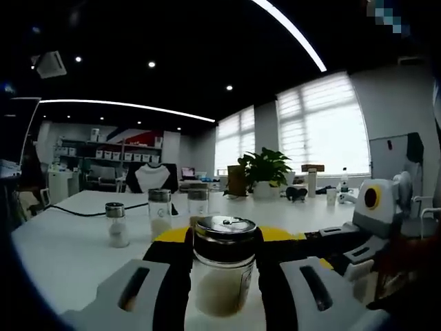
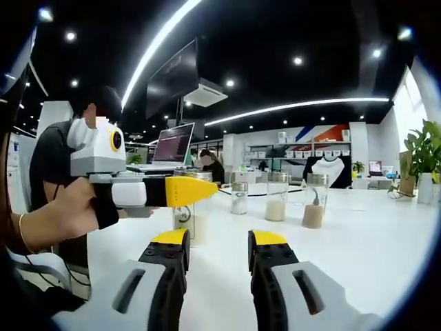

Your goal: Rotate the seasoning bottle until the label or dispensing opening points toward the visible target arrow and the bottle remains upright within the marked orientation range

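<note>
Step in hand: grasp made, turn pending. Left gripper [image 1: 224, 279] has its jaws pinching the seasoning bottle [image 1: 224, 265], which stands upright on the white tabletop [image 1: 62, 241], near edge, w/ three more shakers [image 1: 158, 212] farther back left. Right gripper [image 2: 217, 258] hangs free, jaws spread, nothing btwn them. No target arrow visible. Next move, I judge: twist bottle about its vertical axis, keeping it upright, no tilt.

Right gripper [image 2: 217, 249] hangs with jaws apart over the white table [image 2: 372, 241]; left gripper [image 2: 180, 191] grips a seasoning bottle [image 2: 185, 219] at left.
</note>
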The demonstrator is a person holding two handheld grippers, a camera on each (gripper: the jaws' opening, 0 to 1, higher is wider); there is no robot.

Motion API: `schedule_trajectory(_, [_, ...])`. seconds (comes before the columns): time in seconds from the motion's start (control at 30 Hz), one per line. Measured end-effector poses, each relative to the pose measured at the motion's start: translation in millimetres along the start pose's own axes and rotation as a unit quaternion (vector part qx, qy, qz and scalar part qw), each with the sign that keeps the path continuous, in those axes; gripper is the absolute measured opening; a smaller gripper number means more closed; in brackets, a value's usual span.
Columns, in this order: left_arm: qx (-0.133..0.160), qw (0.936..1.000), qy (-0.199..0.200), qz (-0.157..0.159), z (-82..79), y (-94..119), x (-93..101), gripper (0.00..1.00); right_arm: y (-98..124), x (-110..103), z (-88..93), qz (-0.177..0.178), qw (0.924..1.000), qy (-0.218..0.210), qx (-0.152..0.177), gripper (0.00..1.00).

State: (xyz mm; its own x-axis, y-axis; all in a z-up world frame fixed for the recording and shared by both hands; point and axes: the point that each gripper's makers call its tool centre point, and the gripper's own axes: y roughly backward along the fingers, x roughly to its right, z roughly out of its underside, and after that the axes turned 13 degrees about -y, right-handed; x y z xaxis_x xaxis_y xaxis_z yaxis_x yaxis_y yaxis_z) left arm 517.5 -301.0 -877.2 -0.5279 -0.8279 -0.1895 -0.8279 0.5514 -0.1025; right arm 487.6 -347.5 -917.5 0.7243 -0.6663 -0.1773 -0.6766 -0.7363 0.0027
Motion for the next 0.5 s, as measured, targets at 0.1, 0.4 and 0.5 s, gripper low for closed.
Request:
schedule_trajectory(0.1, [-0.008,0.9999,-0.014,-0.001,1.2,0.8,-2.4,0.37,-1.3,3.0,1.8,0.000,1.0000,-0.009,-0.003,0.31])
schedule_trajectory(0.4, [-0.015,0.9998,-0.010,0.005,8.3,3.6,-5.0,0.37,0.3,6.5,1.6,0.005,0.9999,-0.007,-0.007,0.31])
schedule_trajectory(0.5, [-0.019,0.9998,-0.006,0.008,12.7,3.4,-3.3,0.37,-1.9,7.9,1.8,0.008,0.9999,-0.012,-0.008,0.31])
